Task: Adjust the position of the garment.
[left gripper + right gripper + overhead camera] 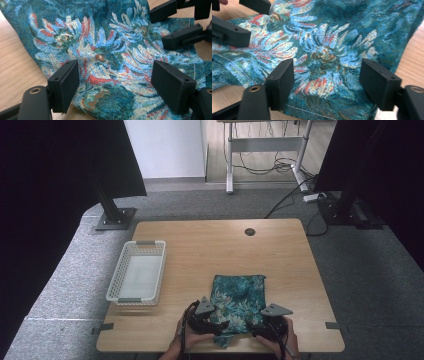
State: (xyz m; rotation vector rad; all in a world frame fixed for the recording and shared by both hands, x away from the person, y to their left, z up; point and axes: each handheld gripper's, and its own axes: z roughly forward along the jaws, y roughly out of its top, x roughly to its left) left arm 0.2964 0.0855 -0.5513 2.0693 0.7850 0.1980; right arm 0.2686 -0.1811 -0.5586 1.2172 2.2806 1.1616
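Between both spread grippers, left gripper [216, 326], right gripper [254, 329], floral cloth [236, 296] lying flat

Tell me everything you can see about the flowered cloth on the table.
The cloth is a woven-looking teal fabric with blue, cream and red flowers and a stitched hem. It lies rumpled, roughly square, on the wooden table near its front edge, right of the white basket. The left gripper and right gripper hover open over its near edge.

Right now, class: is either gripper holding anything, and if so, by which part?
Nothing is held. Both the left gripper and the right gripper are open, fingers spread over the near end of the floral cloth without closing on it.
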